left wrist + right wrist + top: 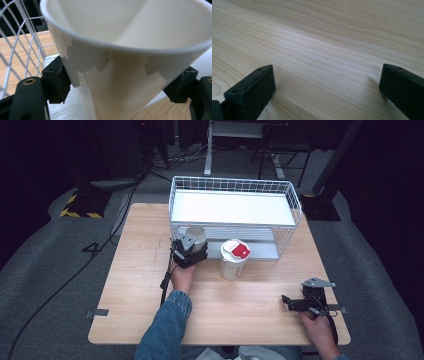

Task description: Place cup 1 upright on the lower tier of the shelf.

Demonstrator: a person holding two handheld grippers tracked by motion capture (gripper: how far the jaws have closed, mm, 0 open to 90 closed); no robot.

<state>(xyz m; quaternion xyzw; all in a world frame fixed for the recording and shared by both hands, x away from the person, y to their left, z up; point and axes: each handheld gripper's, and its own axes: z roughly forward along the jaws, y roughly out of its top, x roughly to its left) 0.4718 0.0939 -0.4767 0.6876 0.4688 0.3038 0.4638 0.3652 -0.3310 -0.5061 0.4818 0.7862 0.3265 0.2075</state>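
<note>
- White paper cup (130,62) is clamped in my left gripper (189,251); in the left gripper view both black pads press into its wall a little below the rim, and the open mouth tips toward the camera.
- From the high view, I have that cup at the front of the wire basket (295,205), near its left corner, just over the wooden table (145,270). Whether its base touches the table or the basket's low shelf I cannot tell.
- My reading of the step: the cup is being carried in or set down at the basket front, with the release not yet made.
- The next move, as I judge it, calls for getting the cup upright and its base flat on a surface before I ease the jaws apart; a thin paper wall will spring back and could tip if I let go while it leans.
- A second lidded cup (234,260) with a red tab stands upright on the table just right of my left gripper, so I would keep the hand from swinging that way.
- Left forearm, in a denim sleeve (167,325), reaches forward from the bottom edge, hand (182,277) behind the gripper, pointing toward the basket.
- My right gripper (286,300) rests low at the table's near right corner, aimed leftward, well apart from both cups; in the right gripper view its jaws stand wide apart over bare wood, holding nothing.
</note>
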